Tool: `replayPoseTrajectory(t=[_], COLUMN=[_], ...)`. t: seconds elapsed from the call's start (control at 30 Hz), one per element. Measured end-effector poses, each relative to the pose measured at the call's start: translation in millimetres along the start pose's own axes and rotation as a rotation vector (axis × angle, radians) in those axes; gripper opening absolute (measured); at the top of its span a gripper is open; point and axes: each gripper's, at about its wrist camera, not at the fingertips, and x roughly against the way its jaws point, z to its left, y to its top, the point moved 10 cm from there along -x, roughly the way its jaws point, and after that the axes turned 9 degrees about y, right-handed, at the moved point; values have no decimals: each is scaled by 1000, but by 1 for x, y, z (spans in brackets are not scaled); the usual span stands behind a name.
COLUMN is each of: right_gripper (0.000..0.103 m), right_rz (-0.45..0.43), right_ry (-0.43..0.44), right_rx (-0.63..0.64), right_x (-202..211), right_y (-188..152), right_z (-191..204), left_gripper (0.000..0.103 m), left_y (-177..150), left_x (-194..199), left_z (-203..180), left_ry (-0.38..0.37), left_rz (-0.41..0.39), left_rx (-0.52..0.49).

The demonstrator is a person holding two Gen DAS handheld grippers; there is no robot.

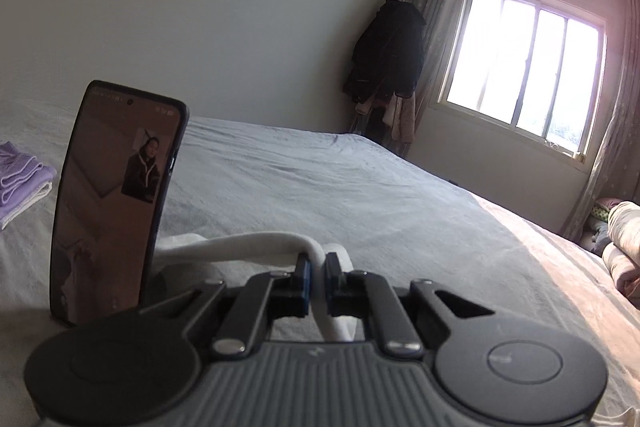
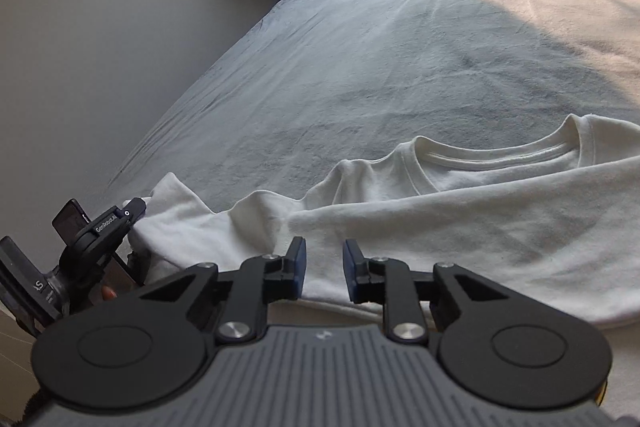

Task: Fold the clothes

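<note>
Left gripper (image 1: pixel 316 277): low over the bed, jaws pinching a fold of white cloth; blue pads nearly together with the fabric bunched between them.
Right gripper (image 2: pixel 324 269): jaws spread, nothing between them, poised at the near edge of the white shirt; blue pads apart over the fabric.
White shirt (image 2: pixel 460 211): spread on the bed, round ribbed collar toward the far side, one sleeve folded across the body, the other sleeve trailing off to the left where the left gripper's black fingers (image 2: pixel 120 221) meet it. From the left wrist view, only a raised ridge of the same cloth (image 1: pixel 240 241) visible, running from the pads toward the phone.
Bed (image 2: pixel 360 67): covered by a pale grey, lightly wrinkled sheet; sunlit band along the far right part.
Phone (image 1: pixel 116 203): standing upright on the bed just left of the left gripper, screen lit, its base near the pinched cloth.
Purple folded garment (image 1: pixel 20 175): lying on the bed at the far left edge, well apart from the shirt.
Window (image 1: pixel 524 75): bright, on the far wall, curtains at both sides.
Dark jacket (image 1: pixel 388 51): hanging in the room corner beside the left curtain.
Bundled bedding (image 1: pixel 624 247): piled at the right edge of the bed.
</note>
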Motion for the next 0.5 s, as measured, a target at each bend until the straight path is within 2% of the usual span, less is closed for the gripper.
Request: replayPoseTrajectory(t=[0.13, 0.27, 0.3, 0.33, 0.43, 0.47, 0.5], right_gripper=[17, 12, 2, 0, 0, 5, 18], right_rz=[24, 95, 89, 82, 60, 52, 45], right_ry=[47, 34, 37, 40, 49, 52, 55], right_rx=[-50, -138, -152, -165, -204, -218, -231], right_x=[-31, -62, -58, -54, -41, -37, -33], right_y=[-5, -18, -17, -16, -12, -11, -10], right_z=[7, -1, -4, -6, -13, -15, -18], left_gripper=[7, 7, 7, 7, 7, 7, 7], left_y=[15, 22, 23, 23, 22, 20, 18], left_x=[21, 36, 40, 43, 58, 63, 69], left_z=[-16, -34, -39, -45, -66, -74, -81], left_ry=[-88, -188, -215, -243, -337, -370, -403], left_rz=[-58, -86, -90, -94, -117, -121, -123], left_rx=[18, 19, 19, 16, -25, -41, -55])
